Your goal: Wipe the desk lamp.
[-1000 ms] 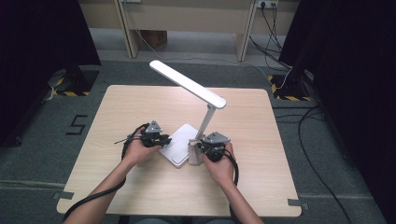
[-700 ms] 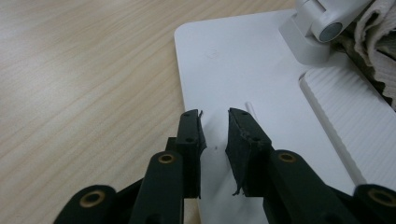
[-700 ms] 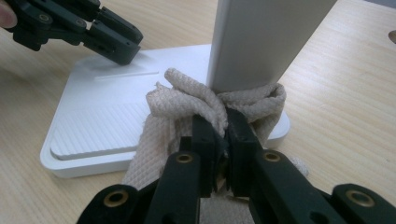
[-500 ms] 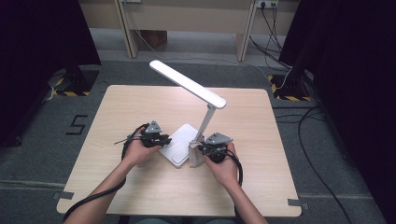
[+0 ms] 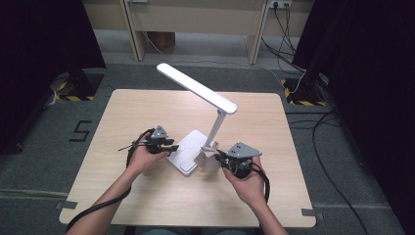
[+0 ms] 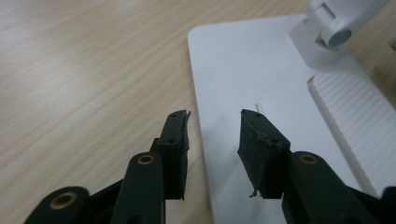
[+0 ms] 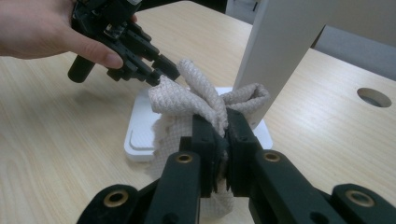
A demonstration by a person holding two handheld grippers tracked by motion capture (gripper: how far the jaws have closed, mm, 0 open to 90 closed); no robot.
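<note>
A white desk lamp stands mid-table, with a flat base (image 5: pixel 188 152), an upright post (image 7: pixel 280 42) and a long head (image 5: pixel 195 88). My left gripper (image 5: pixel 172 145) sits at the base's left edge. In the left gripper view its jaws (image 6: pixel 215 121) have just been opening and stand apart over the edge of the base (image 6: pixel 252 70), with nothing pressed between the pads. My right gripper (image 7: pixel 223 123) is shut on a bunched white knitted cloth (image 7: pixel 187 98), held just off the base (image 7: pixel 140 126) beside the post. From above, the cloth (image 5: pixel 209 162) hangs at my right gripper (image 5: pixel 218 156).
The wooden table (image 5: pixel 147 107) has a round cable hole (image 7: pixel 372 97) near its right side. A person's hand holds the left gripper (image 7: pixel 163 72) close to the cloth. Grey carpet, desk legs and cables lie beyond the far edge.
My right gripper has lifted and drawn back to the right with the cloth in it. The left gripper's jaws have spread while that hand stayed put.
</note>
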